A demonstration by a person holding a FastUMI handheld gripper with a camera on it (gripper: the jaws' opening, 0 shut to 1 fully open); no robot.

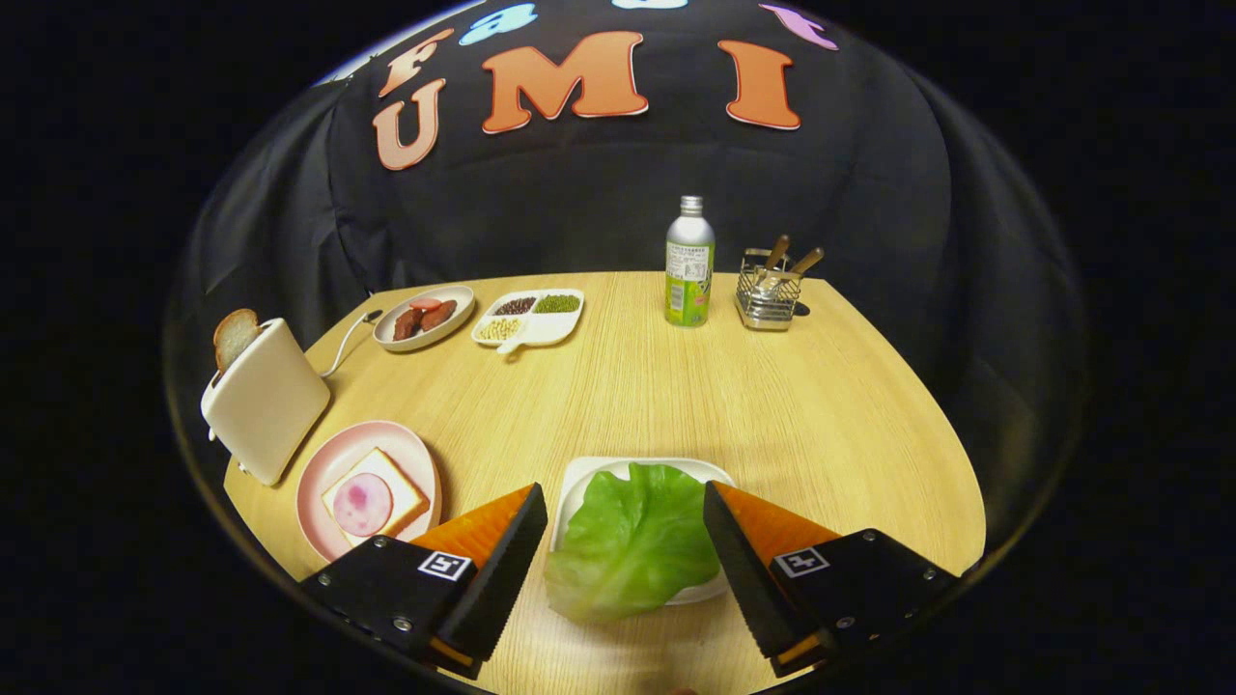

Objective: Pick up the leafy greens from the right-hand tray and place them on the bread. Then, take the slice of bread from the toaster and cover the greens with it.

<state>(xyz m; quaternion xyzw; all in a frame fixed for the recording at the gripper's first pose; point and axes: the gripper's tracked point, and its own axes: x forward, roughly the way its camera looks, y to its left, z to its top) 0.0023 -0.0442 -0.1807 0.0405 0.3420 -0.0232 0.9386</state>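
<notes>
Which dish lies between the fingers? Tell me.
The white tray under the lettuce leaf, between the open fingers. The pink plate sits left by the toaster; two other dishes lie far beyond.

Green leaf [632, 541] – pink plate [328, 463]

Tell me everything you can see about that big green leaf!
The green leaf is one wide, bright lettuce-like piece, glossy, with pale veins and wavy edges. It lies flat on a white tray on the wooden table, its near end hanging over the tray's edge. It sits between the open gripper's fingers, which are beside it, not touching.
</notes>
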